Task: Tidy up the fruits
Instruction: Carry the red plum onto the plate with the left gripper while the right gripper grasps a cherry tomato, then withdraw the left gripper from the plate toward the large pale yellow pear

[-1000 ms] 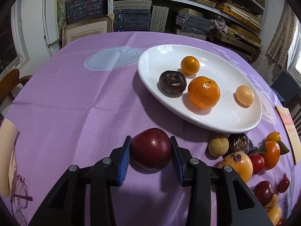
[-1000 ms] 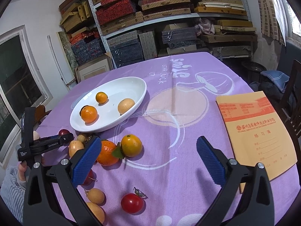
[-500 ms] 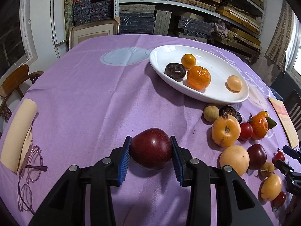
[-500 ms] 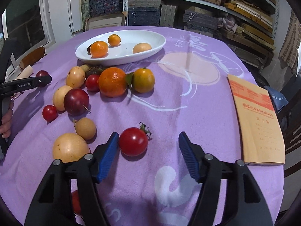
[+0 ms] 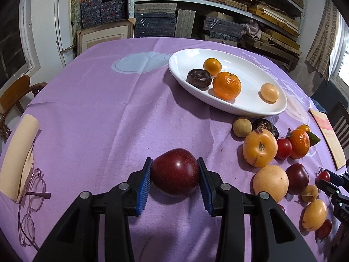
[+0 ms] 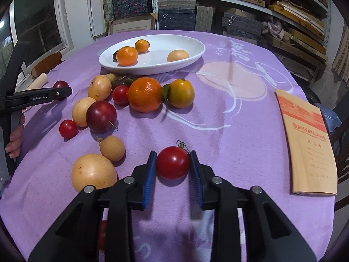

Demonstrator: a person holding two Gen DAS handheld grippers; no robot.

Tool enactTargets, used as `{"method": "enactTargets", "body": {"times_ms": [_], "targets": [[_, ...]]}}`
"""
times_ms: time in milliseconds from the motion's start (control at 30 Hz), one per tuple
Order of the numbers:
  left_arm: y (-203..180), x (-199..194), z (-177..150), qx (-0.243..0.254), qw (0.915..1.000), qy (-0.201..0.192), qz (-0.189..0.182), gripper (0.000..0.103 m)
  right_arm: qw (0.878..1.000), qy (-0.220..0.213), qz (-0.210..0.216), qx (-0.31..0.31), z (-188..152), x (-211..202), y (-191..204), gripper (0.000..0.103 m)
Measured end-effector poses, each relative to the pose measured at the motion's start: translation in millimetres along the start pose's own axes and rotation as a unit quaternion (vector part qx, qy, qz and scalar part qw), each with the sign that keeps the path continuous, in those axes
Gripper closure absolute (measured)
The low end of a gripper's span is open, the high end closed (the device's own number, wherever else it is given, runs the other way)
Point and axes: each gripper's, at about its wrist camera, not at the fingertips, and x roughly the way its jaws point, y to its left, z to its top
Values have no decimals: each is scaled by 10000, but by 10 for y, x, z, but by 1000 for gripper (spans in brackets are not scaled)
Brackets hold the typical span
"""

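My left gripper (image 5: 175, 175) is shut on a dark red plum (image 5: 175, 175), held over the purple cloth left of the fruit pile. It also shows in the right wrist view (image 6: 62, 90). My right gripper (image 6: 173, 163) is shut on a small red tomato (image 6: 173, 163) with a green stem, at the near side of the table. A white oval plate (image 5: 248, 107) holds two oranges, a dark fruit and a pale round fruit. The plate also shows in the right wrist view (image 6: 192, 56).
Several loose fruits lie between the plate and the near edge, among them a large orange (image 6: 145, 93), a plum (image 6: 101, 116) and a pale round fruit (image 6: 93, 173). A tan booklet (image 6: 307, 142) lies at the right. Glasses (image 5: 30, 205) lie at the left.
My right gripper has moved down over the tomato and shut on it. My left gripper has pulled back from the plate with the plum still in it.
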Motion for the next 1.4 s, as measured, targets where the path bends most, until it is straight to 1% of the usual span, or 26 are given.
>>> {"method": "enactTargets", "body": {"times_ms": [100, 200, 267, 400, 533, 600, 733, 867, 900, 933, 967, 1033, 1100, 1167, 1200, 1233, 1300, 1367, 1400], "targets": [[-17, 9, 25, 11, 10000, -10, -45, 62, 9999, -90, -9, 107, 22, -32, -33, 73], [-28, 22, 132, -55, 9999, 0, -150, 62, 9996, -129, 103, 208, 126, -64, -51, 73], [-69, 36, 264, 14, 9999, -22, -168, 62, 9997, -159, 132, 126, 284, -93, -22, 73], [-249, 108, 611, 234, 9994, -177, -159, 62, 9992, -329, 156, -189, 756, -103, 139, 73], [-396, 293, 931, 194, 9994, -220, -191, 62, 9986, -376, 177, -342, 1189, 118, 307, 73], [-430, 397, 1046, 119, 9996, -172, -202, 62, 9987, -302, 201, -356, 1370, 312, 375, 73], [-427, 650, 1282, 80, 9999, 5, -132, 62, 9990, -152, 147, -387, 1576, 635, 438, 73], [-439, 859, 1503, 143, 9999, 74, -13, 62, 9993, -110, 92, -350, 1696, 808, 422, 71], [-449, 911, 1539, 159, 9998, 123, -8, 62, 9994, -145, 98, -315, 1720, 819, 410, 61], [-451, 958, 1568, 161, 9997, 176, -9, 62, 9994, -204, 83, -248, 1736, 810, 388, 44], [-446, 980, 1593, 141, 9998, 172, 6, 61, 9994, -289, 65, -203, 1733, 779, 359, 40], [-421, 956, 1607, 78, 9999, 98, 20, 57, 9991, -384, 54, -196, 1700, 677, 317, 39], [-359, 867, 1604, -48, 10000, -21, -30, 37, 9985, -524, 40, -139, 1652, 531, 262, 39], [-292, 744, 1588, -120, 9998, -138, -9, 35, 9976, -688, 53, -40, 1570, 354, 185, 36], [-244, 672, 1566, -157, 9997, -170, -47, 35, 9970, -775, 53, 22, 1516, 267, 146, 30], [-195, 598, 1535, -195, 9996, -186, -80, 34, 9962, -866, 51, 108, 1447, 173, 98, 23], [-111, 450, 1444, -269, 9993, -239, -59, 28, 9940, -1060, 35, 284, 1280, -8, -9, 15], [-27, 295, 1288, -298, 9991, -290, -10, 23, 9920, -1185, -8, 436, 1116, -161, -101, 14], [4, 229, 1190, -314, 9990, -308, 20, 22, 9903, -1275, -39, 555, 1019, -236, -161, 11]]}}
